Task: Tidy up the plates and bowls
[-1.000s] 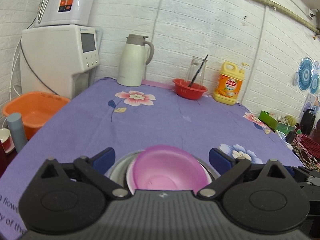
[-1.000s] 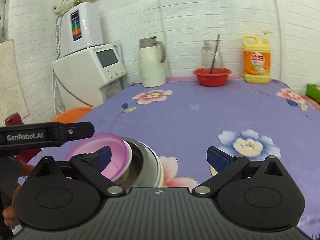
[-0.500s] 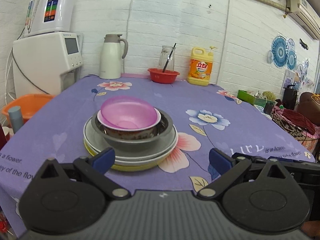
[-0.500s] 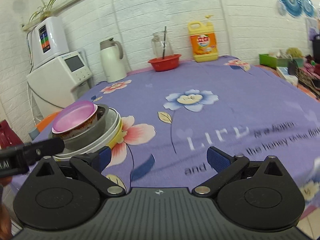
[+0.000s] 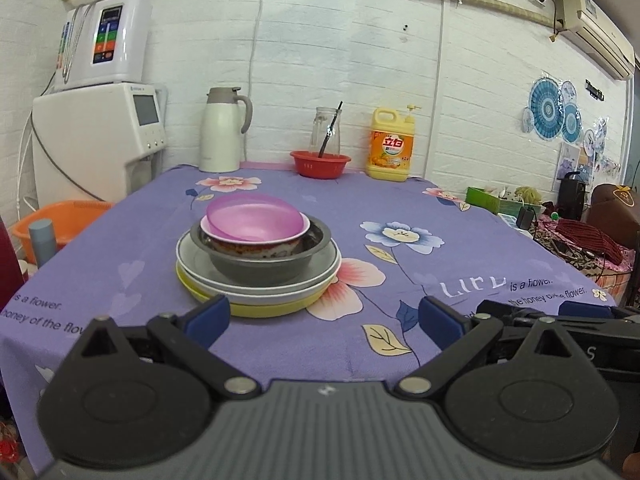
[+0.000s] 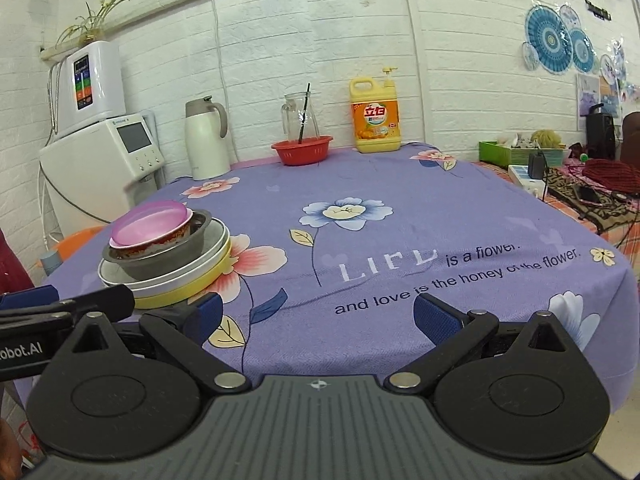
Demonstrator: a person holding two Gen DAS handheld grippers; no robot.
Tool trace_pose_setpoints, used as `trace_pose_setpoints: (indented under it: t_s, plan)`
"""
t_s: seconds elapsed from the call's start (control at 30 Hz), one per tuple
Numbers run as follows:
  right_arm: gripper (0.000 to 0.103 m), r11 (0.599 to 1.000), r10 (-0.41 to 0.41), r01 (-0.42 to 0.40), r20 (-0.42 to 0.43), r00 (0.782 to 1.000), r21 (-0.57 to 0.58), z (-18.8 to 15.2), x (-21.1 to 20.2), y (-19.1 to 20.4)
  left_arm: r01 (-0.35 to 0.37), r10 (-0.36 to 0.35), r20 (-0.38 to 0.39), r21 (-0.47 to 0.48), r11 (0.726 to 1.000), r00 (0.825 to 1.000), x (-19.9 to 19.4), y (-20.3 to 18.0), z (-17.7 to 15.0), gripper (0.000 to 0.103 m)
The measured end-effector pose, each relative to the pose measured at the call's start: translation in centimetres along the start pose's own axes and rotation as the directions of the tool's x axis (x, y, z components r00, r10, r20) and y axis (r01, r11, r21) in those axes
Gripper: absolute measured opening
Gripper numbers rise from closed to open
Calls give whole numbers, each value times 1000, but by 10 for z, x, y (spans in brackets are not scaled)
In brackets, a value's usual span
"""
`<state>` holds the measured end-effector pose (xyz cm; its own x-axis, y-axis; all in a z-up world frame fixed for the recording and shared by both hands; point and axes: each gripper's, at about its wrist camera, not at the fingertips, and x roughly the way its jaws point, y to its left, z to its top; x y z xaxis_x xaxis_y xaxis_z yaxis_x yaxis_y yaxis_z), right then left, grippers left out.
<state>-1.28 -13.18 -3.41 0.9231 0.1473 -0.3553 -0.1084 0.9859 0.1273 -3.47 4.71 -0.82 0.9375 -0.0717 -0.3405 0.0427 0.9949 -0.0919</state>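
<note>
One stack stands on the purple flowered tablecloth: a yellow plate (image 5: pixel 272 307) at the bottom, a white plate (image 5: pixel 200 268) on it, then a grey metal bowl (image 5: pixel 260 270), a red-patterned bowl (image 5: pixel 256 246) and a pink bowl (image 5: pixel 254 218) on top. From the right wrist view the same stack appears at the left, with the pink bowl (image 6: pixel 150 226) uppermost. My left gripper (image 5: pixel 324 318) is open, empty, and pulled back near the table's front edge. My right gripper (image 6: pixel 316 314) is open too, holding nothing, to the right of the stack.
Along the back wall stand a white thermos jug (image 5: pixel 220 136), a red basket (image 5: pixel 320 163) before a glass jar, and a yellow detergent bottle (image 5: pixel 392 148). A white water machine (image 5: pixel 96 136) and an orange basin (image 5: pixel 60 220) are at the left; clutter sits at the right.
Both grippers have backed away from the stack toward the table's front edge. The pink bowl stays on top of the stack, which looks smaller and farther off.
</note>
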Motion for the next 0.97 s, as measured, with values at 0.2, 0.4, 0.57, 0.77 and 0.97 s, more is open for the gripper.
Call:
trace_pose_setpoints:
  t_s: [0.2,0.4,0.57,0.77,0.97]
  plan:
    - [103,999,0,0,-1,1000,34,-3,-1,-2,-18,18,2,4,1000,1000,-3,2,-2,99]
    - [103,999,25,-24,-23,999,30,-5,0,1,-41,40,15,25,999,999,-6,-1,-1,99]
    - [103,999,26,-25,-19,999,42,-5,-1,0,-44,44,5,29,999,999,-3,1,-2,99]
    - [103,998,26,-25,-23,999,54,-6,0,-3,-33,33,1,33,999,999,-3,1,-2,99]
    - [103,998,20,-19,-12,1000,67,-5,-2,-5,-28,28,8,58,998,1000,-4,-3,-3,99]
